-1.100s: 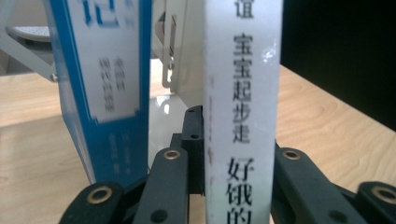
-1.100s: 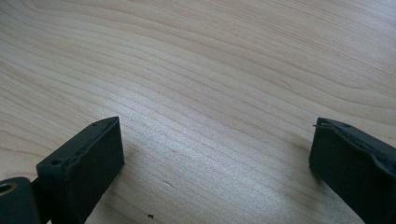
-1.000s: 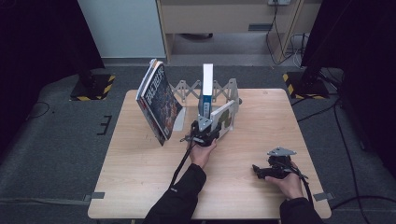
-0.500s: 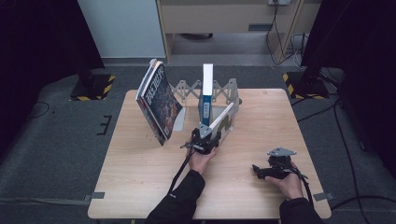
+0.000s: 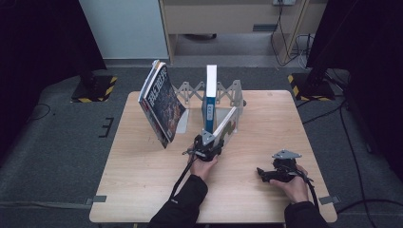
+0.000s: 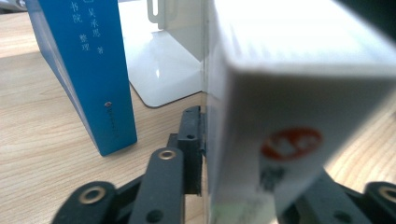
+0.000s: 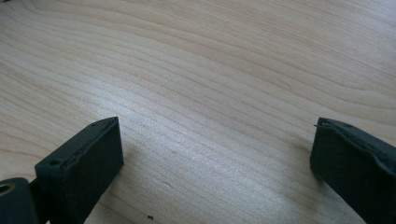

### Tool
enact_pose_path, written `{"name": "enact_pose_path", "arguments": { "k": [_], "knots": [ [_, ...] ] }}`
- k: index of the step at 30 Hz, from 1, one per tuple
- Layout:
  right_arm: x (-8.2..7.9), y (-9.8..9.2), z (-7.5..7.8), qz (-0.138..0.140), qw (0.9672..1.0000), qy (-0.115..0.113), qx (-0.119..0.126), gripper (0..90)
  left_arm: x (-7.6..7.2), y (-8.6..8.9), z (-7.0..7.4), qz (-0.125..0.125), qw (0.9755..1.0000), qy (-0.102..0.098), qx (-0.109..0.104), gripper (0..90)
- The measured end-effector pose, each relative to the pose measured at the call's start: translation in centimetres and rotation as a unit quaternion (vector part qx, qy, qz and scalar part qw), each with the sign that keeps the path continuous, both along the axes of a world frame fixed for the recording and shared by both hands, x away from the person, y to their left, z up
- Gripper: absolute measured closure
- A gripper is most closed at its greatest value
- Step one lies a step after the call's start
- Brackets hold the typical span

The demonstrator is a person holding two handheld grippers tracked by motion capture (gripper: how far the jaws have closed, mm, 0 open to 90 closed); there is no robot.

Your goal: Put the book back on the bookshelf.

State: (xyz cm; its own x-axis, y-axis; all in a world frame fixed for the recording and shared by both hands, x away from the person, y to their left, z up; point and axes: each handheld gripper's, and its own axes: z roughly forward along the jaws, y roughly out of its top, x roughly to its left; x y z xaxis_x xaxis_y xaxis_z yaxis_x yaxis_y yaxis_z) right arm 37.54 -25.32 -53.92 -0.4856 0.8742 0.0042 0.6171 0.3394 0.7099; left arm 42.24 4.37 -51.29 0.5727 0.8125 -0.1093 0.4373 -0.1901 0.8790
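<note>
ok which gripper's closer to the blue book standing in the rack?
Left. The left gripper sits just in front of the blue book, with a white book between its jaws. The right gripper rests farther off, toward the table's near right.

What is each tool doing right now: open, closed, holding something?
Left tool: jaws just opened a little, white book between them, leaning toward the bookend; grip cannot be told.
Right tool: open, holding nothing, over the table.
</note>
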Motion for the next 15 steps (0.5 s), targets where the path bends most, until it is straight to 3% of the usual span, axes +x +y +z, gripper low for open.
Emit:
{"name": "enact_pose_path", "arguments": {
  "k": [5, 11, 15],
  "knots": [
    [0.0, 0.0, 0.0, 0.0, 1.0, 0.0, 0.0, 2.6, -1.2, 0.9, 0.6, 0.001, 0.9999, -0.014, 0.001, 68.3],
    [0.0, 0.0, 0.0, -0.001, 1.0, 0.001, 0.001, 2.6, -1.5, 1.5, 1.0, 0.012, 0.9998, -0.003, -0.014, 72.1],
    [0.0, 0.0, 0.0, 0.0, 1.0, 0.001, 0.0, 2.6, -1.5, 1.0, 1.0, 0.019, 0.9997, -0.009, -0.01, 72.8]
  ]
}}
